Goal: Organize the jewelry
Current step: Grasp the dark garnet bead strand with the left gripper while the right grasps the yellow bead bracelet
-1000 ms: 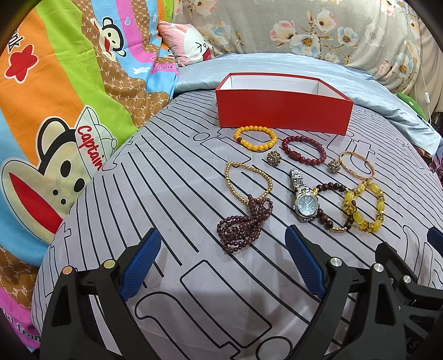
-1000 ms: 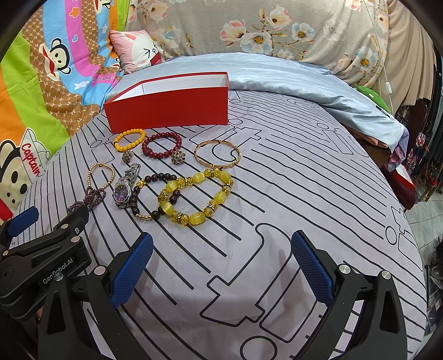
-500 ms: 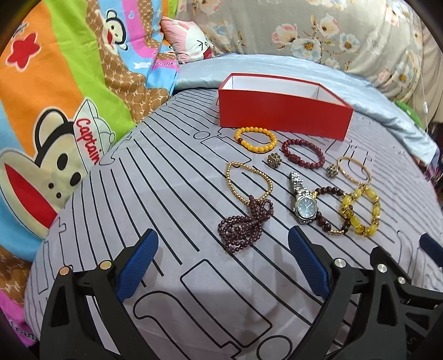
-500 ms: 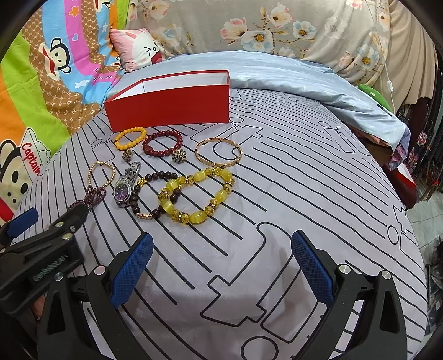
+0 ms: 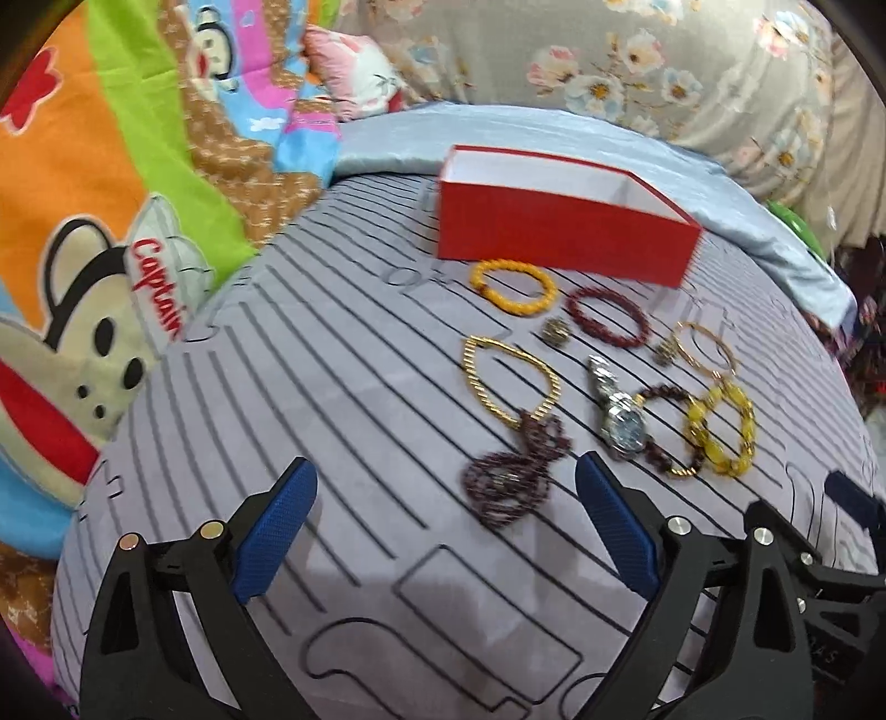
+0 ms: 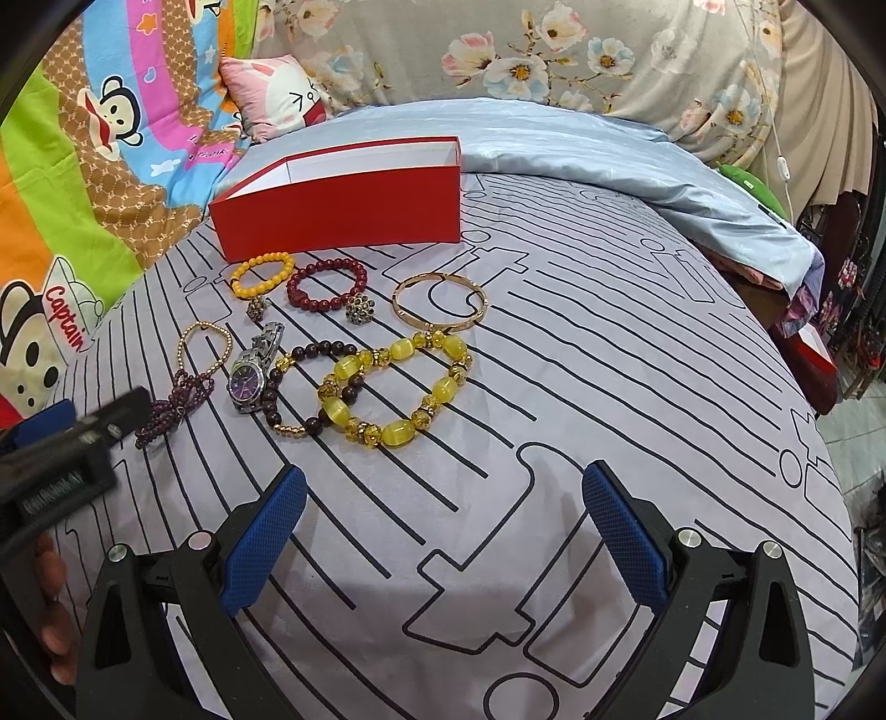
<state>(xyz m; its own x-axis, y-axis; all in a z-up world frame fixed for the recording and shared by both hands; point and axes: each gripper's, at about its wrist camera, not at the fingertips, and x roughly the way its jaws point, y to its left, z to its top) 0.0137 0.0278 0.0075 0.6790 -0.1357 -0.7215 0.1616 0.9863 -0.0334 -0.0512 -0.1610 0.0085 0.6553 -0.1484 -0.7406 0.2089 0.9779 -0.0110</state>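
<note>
An open red box [image 5: 565, 235] [image 6: 343, 207] stands on the grey striped bedspread [image 6: 581, 387]. In front of it lie an orange bead bracelet [image 5: 512, 288], a dark red bead bracelet [image 5: 609, 317], a gold bangle [image 6: 440, 302], a gold chain bracelet [image 5: 509, 382], a purple bead strand [image 5: 512, 471], a silver watch [image 5: 617, 415], a brown bead bracelet [image 6: 310, 387] and a yellow bead bracelet [image 6: 398, 387]. My left gripper [image 5: 443, 520] is open and empty, just short of the purple strand. My right gripper [image 6: 443, 526] is open and empty, nearer than the yellow bracelet.
Two small brooch-like pieces [image 6: 360, 307] [image 6: 256, 308] lie among the bracelets. A cartoon monkey quilt [image 5: 111, 249] rises on the left. A light blue cover [image 6: 554, 144] and floral fabric [image 6: 554, 50] lie behind the box. The bed edge drops off at the right [image 6: 830, 399].
My left gripper has swung leftward and moved a little forward, so the jewelry sits further right in its view, with motion blur. My right gripper has barely moved.
</note>
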